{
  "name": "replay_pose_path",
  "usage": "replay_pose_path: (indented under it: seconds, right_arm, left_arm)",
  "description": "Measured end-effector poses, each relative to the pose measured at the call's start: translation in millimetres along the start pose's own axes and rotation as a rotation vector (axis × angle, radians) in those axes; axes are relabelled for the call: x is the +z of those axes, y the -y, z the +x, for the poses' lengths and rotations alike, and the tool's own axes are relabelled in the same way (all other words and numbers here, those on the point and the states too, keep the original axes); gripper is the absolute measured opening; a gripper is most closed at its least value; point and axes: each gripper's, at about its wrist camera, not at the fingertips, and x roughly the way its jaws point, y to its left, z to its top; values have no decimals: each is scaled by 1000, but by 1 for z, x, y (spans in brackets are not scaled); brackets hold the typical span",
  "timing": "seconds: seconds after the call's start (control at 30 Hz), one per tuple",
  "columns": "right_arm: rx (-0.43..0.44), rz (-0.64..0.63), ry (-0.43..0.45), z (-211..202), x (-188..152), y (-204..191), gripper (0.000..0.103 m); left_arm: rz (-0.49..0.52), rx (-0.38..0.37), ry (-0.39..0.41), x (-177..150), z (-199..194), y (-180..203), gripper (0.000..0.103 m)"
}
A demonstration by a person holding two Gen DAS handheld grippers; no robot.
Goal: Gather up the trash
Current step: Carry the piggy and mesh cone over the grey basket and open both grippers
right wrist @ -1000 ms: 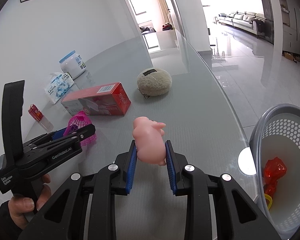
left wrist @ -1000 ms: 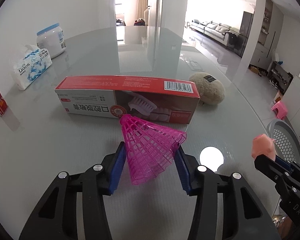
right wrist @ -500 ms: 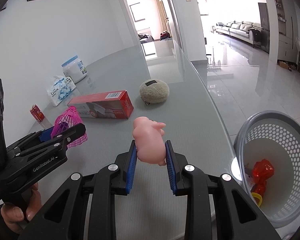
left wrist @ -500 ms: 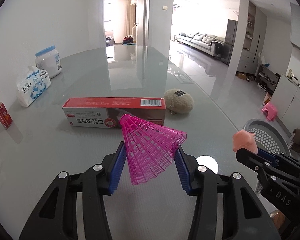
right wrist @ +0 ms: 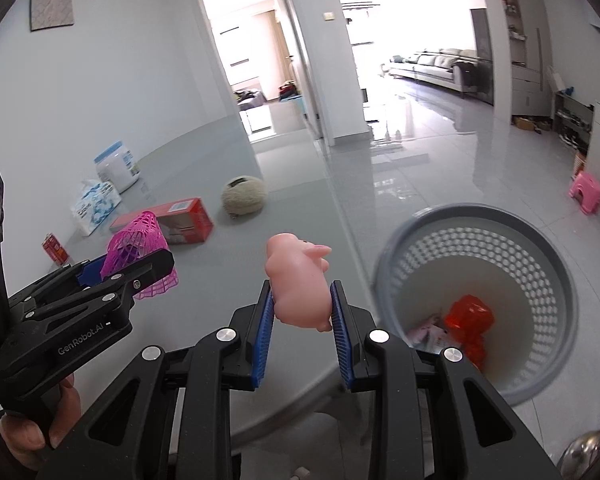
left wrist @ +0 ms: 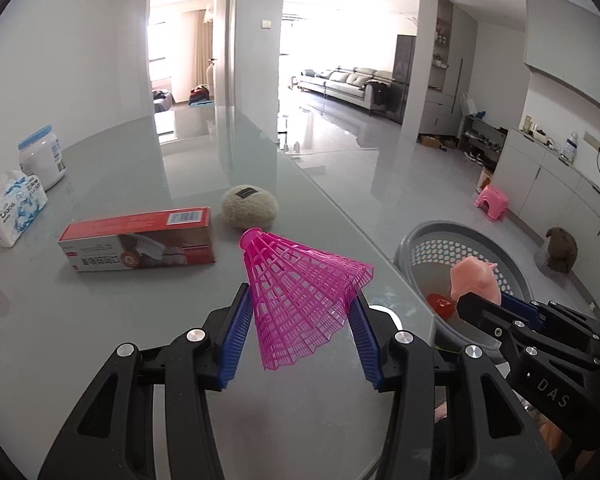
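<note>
My left gripper (left wrist: pixel 300 312) is shut on a pink plastic shuttlecock (left wrist: pixel 300 292), held above the grey table near its right edge. My right gripper (right wrist: pixel 302 308) is shut on a pink toy pig (right wrist: pixel 298 280), held above the table's edge, just left of the grey perforated trash basket (right wrist: pixel 556 280). The basket stands on the floor beside the table and holds a red crumpled item (right wrist: pixel 470 320). In the left wrist view the pig (left wrist: pixel 474 278) hangs over the basket (left wrist: pixel 432 240). The shuttlecock also shows in the right wrist view (right wrist: pixel 138 240).
On the table lie a red and white box (left wrist: pixel 140 240), a beige fluffy ball (left wrist: pixel 250 206), a tissue pack (left wrist: pixel 16 208), a white jar (left wrist: pixel 42 156) and a small red can (right wrist: pixel 54 248). A pink stool (left wrist: pixel 492 202) stands on the floor.
Both grippers have lifted and pulled back toward the table's right edge with their objects. The basket has come into fuller view, with the pig now beside and over it.
</note>
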Motion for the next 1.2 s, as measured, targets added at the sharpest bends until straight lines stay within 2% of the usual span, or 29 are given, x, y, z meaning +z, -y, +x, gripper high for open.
replay_pose_path:
  seconds: [0.3, 0.5, 0.83, 1.2]
  right_arm:
    - [-124, 126, 24, -25, -18, 70, 27]
    - [-177, 198, 22, -28, -26, 115, 27]
    - [-195, 269, -10, -8, -30, 162, 27]
    - [-180, 296, -41, 18, -26, 189, 27]
  left_arm:
    - [105, -134, -38, 3, 22, 69, 47]
    - [161, -186, -83, 4, 51, 106, 47]
    - [211, -216, -157, 7, 101, 148, 47]
    - [220, -217, -204, 8, 133, 163, 51]
